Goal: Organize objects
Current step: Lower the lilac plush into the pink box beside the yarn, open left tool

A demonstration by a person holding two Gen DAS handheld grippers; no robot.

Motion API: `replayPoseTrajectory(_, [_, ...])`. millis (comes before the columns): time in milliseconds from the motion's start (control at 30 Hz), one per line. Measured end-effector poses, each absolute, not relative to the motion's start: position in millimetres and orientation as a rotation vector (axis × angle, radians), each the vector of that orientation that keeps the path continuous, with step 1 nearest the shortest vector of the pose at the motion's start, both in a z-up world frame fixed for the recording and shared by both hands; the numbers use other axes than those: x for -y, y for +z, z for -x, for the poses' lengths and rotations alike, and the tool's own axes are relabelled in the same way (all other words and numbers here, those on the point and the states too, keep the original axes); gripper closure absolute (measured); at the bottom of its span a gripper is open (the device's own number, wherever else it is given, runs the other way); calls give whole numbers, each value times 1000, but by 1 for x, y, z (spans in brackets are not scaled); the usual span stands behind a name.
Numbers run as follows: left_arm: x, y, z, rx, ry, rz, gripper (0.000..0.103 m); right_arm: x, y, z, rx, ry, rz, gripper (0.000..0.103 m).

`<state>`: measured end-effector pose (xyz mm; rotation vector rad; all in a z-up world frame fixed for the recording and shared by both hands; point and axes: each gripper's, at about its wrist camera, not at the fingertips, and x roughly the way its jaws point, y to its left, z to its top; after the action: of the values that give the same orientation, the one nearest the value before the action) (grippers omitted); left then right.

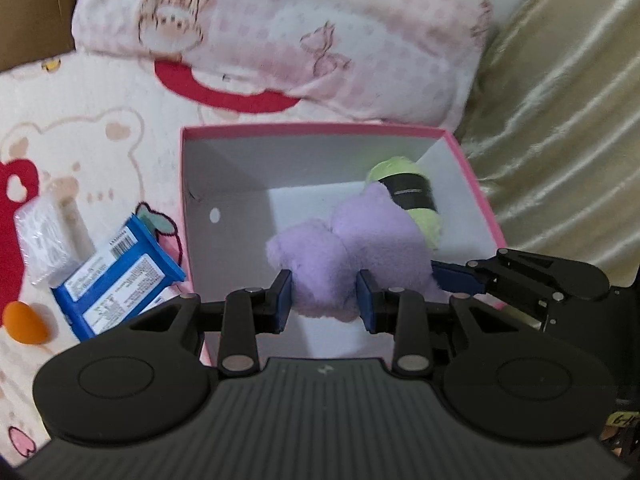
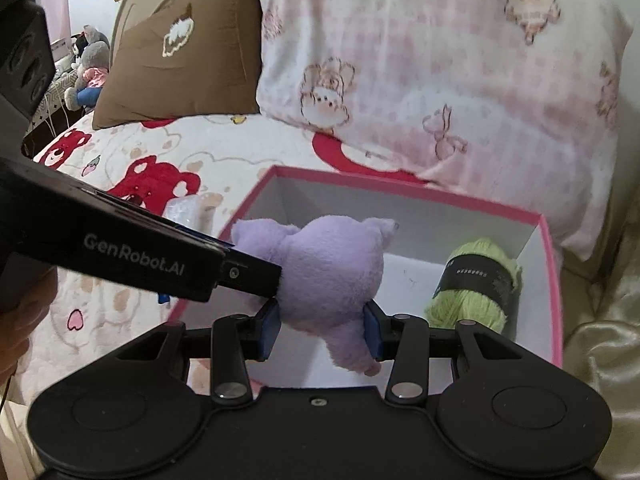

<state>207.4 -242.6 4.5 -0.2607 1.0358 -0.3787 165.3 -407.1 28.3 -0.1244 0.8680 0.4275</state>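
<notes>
Both claws pinching purple plush toy [image 1: 340, 248] at once: left claw [image 1: 324, 300] clamping one lobe, right claw [image 2: 320, 330] clamping lower body, pads pressing into fur. Hanging toy over open pink box [image 1: 472, 184], not yet resting on box floor. Already sitting inside box, at far right corner: green yarn skein [image 2: 476, 280] with black label. Remaining outside on bear-print bedspread [image 1: 80, 92], left of box: blue packet [image 1: 120, 276], clear wrapped pack [image 1: 44, 236], orange egg-shaped item [image 1: 26, 320]. Judging task roughly under halfway: one item stowed, one arriving, three waiting
</notes>
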Motion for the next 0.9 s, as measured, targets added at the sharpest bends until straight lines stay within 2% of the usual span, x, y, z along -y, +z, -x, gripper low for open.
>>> replayPoseTrajectory(433, [274, -40, -243, -1165, -328, 231, 71, 430, -26, -208, -1047, 387, -13, 56])
replayPoseTrajectory(900, [294, -67, -253, -1227, -322, 179, 70, 438, -48, -213, -1162, 269, -59, 56])
